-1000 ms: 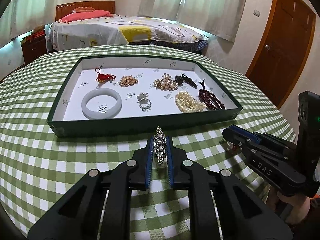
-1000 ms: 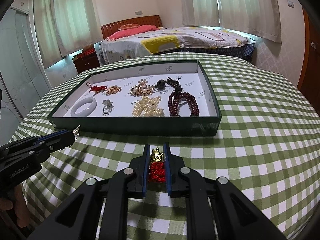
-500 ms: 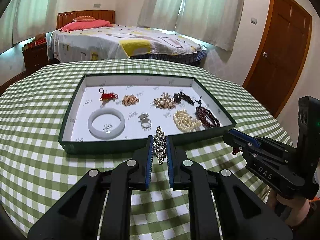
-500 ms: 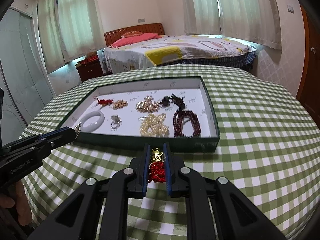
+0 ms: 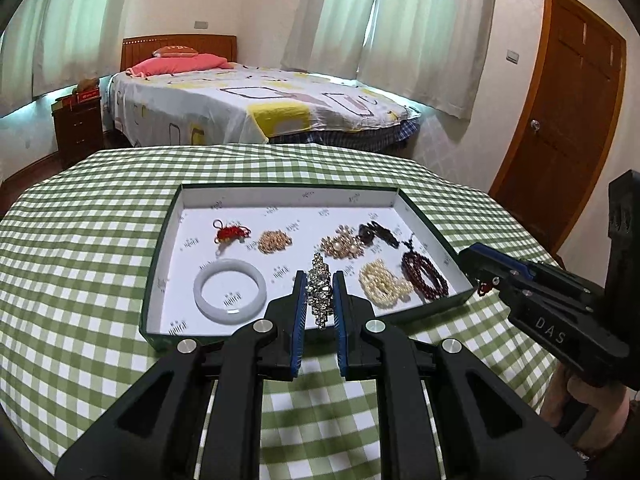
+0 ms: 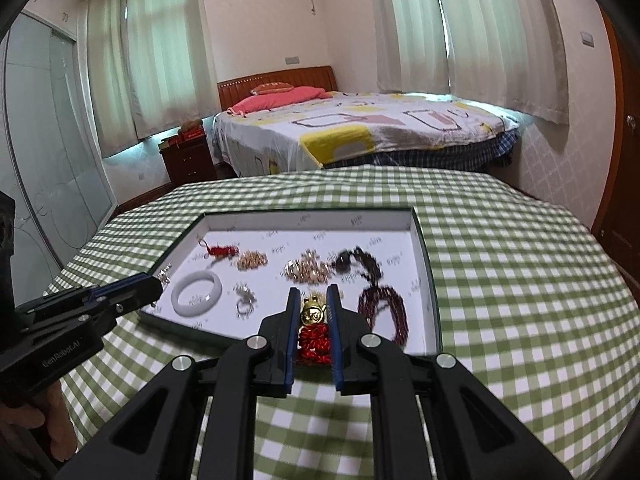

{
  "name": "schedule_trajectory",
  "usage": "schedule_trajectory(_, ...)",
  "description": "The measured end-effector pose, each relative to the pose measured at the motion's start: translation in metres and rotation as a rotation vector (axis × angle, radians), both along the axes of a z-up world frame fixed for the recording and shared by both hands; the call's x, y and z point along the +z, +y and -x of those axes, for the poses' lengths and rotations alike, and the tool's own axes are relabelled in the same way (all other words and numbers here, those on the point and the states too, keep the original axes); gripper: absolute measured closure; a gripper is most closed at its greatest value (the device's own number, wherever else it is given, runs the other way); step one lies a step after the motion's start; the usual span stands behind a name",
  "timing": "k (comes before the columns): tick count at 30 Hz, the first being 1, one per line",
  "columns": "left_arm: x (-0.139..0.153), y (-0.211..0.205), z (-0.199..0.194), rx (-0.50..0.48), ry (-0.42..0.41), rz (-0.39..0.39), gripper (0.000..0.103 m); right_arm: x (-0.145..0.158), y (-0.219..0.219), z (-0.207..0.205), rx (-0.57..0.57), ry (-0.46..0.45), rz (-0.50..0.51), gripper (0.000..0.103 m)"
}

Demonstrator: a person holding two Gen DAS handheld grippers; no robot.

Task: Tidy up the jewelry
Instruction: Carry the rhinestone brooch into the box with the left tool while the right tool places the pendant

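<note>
Above the checked tabletop [image 5: 80, 280], the left claw [image 5: 319, 296] grips a rhinestone brooch [image 5: 319, 294] and the right claw [image 6: 313, 320] clasps a gold-and-red charm [image 6: 314, 330], both poised over the tray [image 5: 160, 272], apparently for sorting beside the jewelry there.

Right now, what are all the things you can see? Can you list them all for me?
tray: 1, dark green with white lining, on table
table: 1, green-white checked cloth
bangle: 1, white, tray front left
red charm: 1, tray back left
gold bead clusters: 2, tray back
pearl strand: 1, cream, tray front right
bead bracelet: 1, dark red, tray right
ring: 1, silver, beside bangle
bed: 1, patterned cover, behind table
left gripper: jaws holding crystal brooch
right gripper: jaws holding gold-red charm
</note>
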State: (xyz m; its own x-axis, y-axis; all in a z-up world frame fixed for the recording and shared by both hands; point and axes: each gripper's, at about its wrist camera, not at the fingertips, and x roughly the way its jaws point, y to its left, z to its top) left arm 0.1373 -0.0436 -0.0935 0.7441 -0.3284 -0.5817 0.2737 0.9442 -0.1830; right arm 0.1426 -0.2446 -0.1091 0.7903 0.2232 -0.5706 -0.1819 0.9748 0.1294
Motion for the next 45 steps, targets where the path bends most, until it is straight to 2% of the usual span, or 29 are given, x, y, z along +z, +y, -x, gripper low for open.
schedule_trajectory(8, 0.015, -0.003, -0.023, 0.006, -0.037, -0.007, 0.09, 0.02, 0.012, -0.028, 0.028, -0.048, 0.027, 0.089)
schedule_trajectory(20, 0.033, -0.011, -0.094, 0.046, -0.08, -0.019, 0.09, 0.038, 0.015, -0.092, 0.05, -0.094, 0.057, 0.089)
schedule_trajectory(24, 0.024, -0.019, -0.127, 0.041, -0.037, -0.027, 0.09, 0.031, 0.015, -0.12, 0.061, -0.066, 0.047, 0.089)
schedule_trajectory(28, 0.0, -0.031, -0.154, 0.031, 0.041, -0.057, 0.09, 0.01, 0.015, -0.143, 0.077, 0.002, 0.04, 0.089)
schedule_trajectory(35, -0.038, -0.04, -0.188, 0.042, 0.168, -0.105, 0.09, -0.028, 0.02, -0.179, 0.097, 0.161, 0.077, 0.089)
schedule_trajectory(39, -0.051, -0.037, -0.204, 0.048, 0.254, -0.088, 0.09, -0.041, 0.02, -0.195, 0.105, 0.244, 0.072, 0.089)
schedule_trajectory(42, -0.058, -0.038, -0.212, 0.045, 0.31, -0.078, 0.09, -0.047, 0.02, -0.201, 0.103, 0.274, 0.084, 0.089)
schedule_trajectory(45, -0.062, -0.039, -0.215, 0.044, 0.334, -0.083, 0.09, -0.054, 0.019, -0.206, 0.112, 0.316, 0.076, 0.089)
